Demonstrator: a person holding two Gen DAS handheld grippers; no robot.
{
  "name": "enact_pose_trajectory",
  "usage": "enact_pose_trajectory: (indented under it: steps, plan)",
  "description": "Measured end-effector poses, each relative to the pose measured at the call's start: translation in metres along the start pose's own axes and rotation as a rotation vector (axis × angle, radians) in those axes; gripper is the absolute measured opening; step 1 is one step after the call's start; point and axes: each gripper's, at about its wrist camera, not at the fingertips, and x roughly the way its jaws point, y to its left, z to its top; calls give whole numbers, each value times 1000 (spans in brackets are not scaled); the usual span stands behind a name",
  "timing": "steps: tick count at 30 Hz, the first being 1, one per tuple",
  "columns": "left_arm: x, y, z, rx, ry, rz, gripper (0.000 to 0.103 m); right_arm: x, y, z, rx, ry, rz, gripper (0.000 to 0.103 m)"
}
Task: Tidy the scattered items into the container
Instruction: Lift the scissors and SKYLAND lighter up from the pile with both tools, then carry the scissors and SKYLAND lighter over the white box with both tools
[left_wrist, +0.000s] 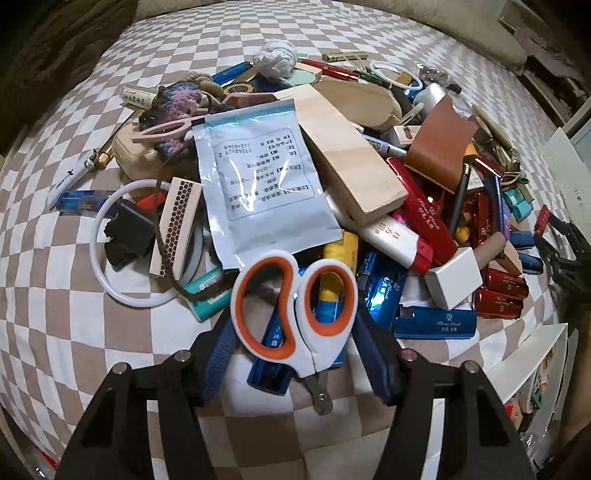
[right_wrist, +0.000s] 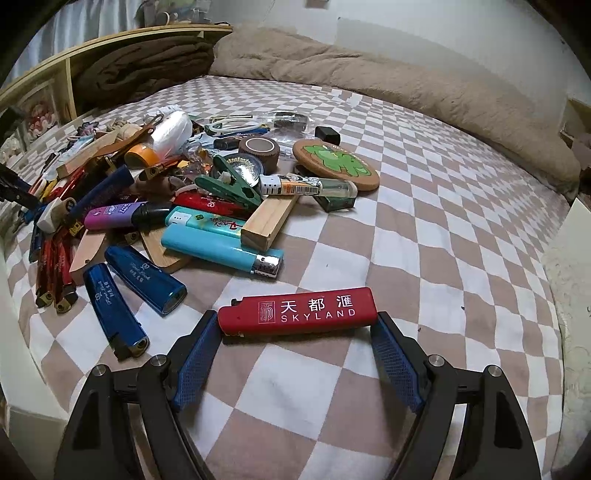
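Scissors (left_wrist: 295, 306) with white and orange handles lie at the near edge of a pile of small items on a checked bedspread (left_wrist: 74, 295). My left gripper (left_wrist: 293, 326) points down at them, and its blue pads (left_wrist: 218, 354) press on the outer sides of the two handle loops. In the right wrist view a red lighter (right_wrist: 299, 310) marked SKYLAND sits lengthwise between the blue pads (right_wrist: 195, 362) of my right gripper (right_wrist: 297, 323), which is shut on its two ends just above the bedspread (right_wrist: 443, 221).
The pile holds a white foil sachet (left_wrist: 258, 184), a wooden block (left_wrist: 351, 158), a matchbox (left_wrist: 177, 229), a white ring (left_wrist: 110, 258) and several red and blue lighters (right_wrist: 144, 280). A cork coaster (right_wrist: 336, 162) lies farther back. A beige blanket (right_wrist: 406, 81) borders the bed.
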Motion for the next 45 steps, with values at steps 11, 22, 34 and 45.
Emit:
enact_pose_trajectory:
  steps: [11, 22, 34, 45]
  plan:
    - [-22, 0, -10, 50, -150, 17, 62, 0, 1, -1, -1, 2, -3, 83]
    - [-43, 0, -32, 23, -278, -22, 62, 0, 2, 0, -14, 7, -20, 83]
    - [-67, -7, -51, 33, -396, -37, 62, -14, 2, 7, 18, 10, -63, 83]
    - [-87, -4, -71, 3, -454, -71, 62, -61, 14, 28, 96, -45, -70, 83]
